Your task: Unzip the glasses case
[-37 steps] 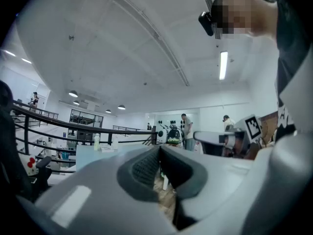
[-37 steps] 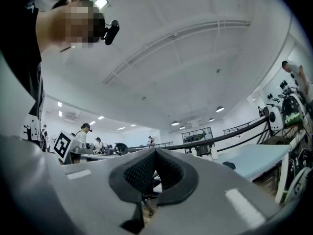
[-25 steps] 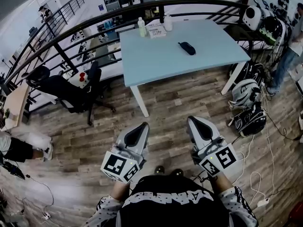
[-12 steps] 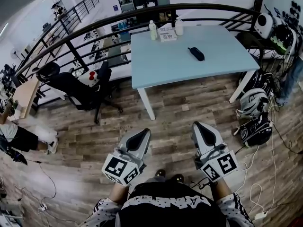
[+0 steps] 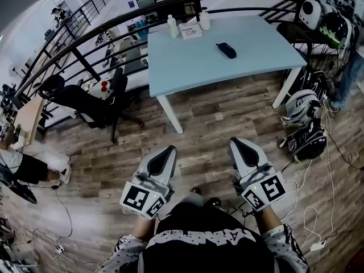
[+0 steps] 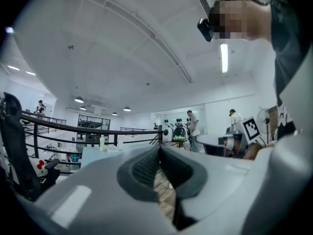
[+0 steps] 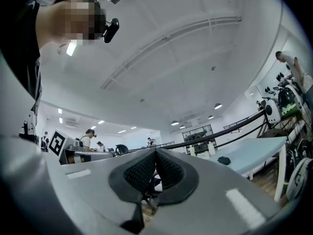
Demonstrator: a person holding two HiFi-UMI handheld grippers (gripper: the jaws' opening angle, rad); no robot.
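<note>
Head view: the glasses case [image 5: 226, 50] lies upper right on the far tabletop [image 5: 187, 75], well apart from the left gripper [image 5: 169, 151] and right gripper [image 5: 235, 142], so probably walk closer before opening either; left gripper view, jaws together, empty; right gripper view, the same, case at right; no writing legible anywhere.

The pale blue tabletop [image 5: 239, 67] stands on white legs over a wood-plank floor [image 5: 210, 118]. A dark glasses case [image 5: 226, 50] lies alone towards the middle of its far half. Along the far edge, well apart from the case, stand a greenish bottle [image 5: 172, 26], a flat white printed pack [image 5: 190, 30] and a white bottle [image 5: 203, 20].
</note>
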